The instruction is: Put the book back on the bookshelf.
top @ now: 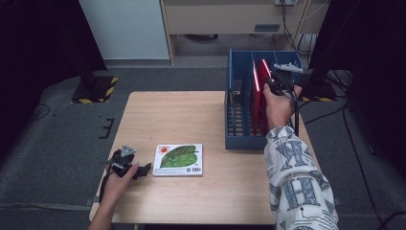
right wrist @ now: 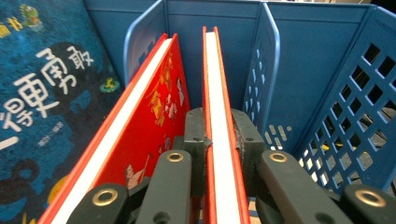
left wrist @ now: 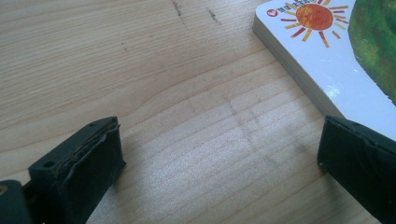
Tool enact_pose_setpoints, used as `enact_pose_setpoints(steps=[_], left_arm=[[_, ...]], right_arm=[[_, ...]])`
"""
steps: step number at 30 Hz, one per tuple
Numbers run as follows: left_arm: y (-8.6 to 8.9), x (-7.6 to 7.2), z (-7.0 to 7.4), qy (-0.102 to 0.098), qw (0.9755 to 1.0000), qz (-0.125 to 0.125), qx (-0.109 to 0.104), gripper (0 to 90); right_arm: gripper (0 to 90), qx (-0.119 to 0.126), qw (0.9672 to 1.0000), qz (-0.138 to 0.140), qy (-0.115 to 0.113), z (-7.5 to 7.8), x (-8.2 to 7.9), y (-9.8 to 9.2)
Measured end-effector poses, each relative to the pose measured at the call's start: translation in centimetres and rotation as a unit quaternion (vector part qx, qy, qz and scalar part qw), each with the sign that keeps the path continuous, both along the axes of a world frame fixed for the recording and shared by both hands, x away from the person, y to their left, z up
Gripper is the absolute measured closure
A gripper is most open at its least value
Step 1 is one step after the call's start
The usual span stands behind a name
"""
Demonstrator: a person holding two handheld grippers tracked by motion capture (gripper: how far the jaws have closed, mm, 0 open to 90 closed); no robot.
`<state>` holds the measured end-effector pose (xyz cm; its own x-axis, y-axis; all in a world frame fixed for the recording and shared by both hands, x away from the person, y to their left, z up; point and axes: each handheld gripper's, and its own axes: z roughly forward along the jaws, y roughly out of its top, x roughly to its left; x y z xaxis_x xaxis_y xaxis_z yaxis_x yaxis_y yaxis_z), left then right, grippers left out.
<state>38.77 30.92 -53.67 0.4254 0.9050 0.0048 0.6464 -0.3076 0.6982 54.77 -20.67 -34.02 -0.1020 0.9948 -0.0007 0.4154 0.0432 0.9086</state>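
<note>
- Red book (right wrist: 219, 116) is sitting clamped in the right tool (right wrist: 220, 135); keep lowering it straight between the blue rack's (top: 233, 96) dividers.
- Left tool (left wrist: 219, 154) is gaping, empty.

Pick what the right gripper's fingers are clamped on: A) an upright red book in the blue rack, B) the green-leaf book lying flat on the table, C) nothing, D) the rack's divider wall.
A: in the right gripper view the right gripper has its fingers pressed on both covers of a red book standing upright in the blue rack.
</note>
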Motion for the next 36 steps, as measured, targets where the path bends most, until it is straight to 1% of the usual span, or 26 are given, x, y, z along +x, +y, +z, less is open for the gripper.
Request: enact_pose_setpoints(steps=[7,13,15,20,21,23,26,27,31,32,36], left_arm=[[0.0,0.0,0.0,0.0,1.0,0.0,0.0,0.0],[0.0,0.0,0.0,0.0,1.0,-0.001,0.0,0.0],[0.0,0.0,0.0,0.0,1.0,-0.001,0.0,0.0],[-0.1,0.0,0.0,0.001,1.0,-0.001,-0.001,0.0],[-0.1,0.0,0.0,0.001,1.0,-0.001,-0.001,0.0],[-0.1,0.0,0.0,0.001,1.0,-0.001,-0.001,0.0],[-0.1,0.0,0.0,0.001,1.0,-0.001,-0.001,0.0],[-0.1,0.0,0.0,0.001,1.0,-0.001,-0.001,0.0],[-0.1,0.0,0.0,0.001,1.0,-0.002,-0.001,0.0],[-0.1,0.0,0.0,0.001,1.0,-0.003,0.0,0.0],[-0.1,0.0,0.0,0.001,1.0,-0.003,0.0,0.0]], right_arm=[[79.1,-0.001,1.0,-0.003,0.007,-0.6,0.6,0.1],[79.0,-0.001,1.0,-0.003,0.003,-0.8,0.6,0.2],[78.7,-0.001,1.0,0.002,0.003,-0.8,0.6,0.3],[73.1,0.017,0.9997,0.02,-0.002,-0.8,0.4,0.5],[73.1,0.017,0.9997,0.02,-0.002,-0.8,0.4,0.5],[72.8,0.017,0.9993,0.032,-0.006,-0.5,0.1,0.7],[73.7,0.016,0.999,0.041,-0.009,-0.1,-0.4,0.7],[74.0,0.012,0.999,0.043,-0.01,0.1,-0.6,0.8],[74.0,0.017,0.9985,0.051,-0.014,0.3,-1.2,0.8],[74.1,0.015,0.9984,0.052,-0.015,0.3,-1.3,0.9],[75.1,0.016,0.9984,0.051,-0.015,0.6,-1.6,0.9]])
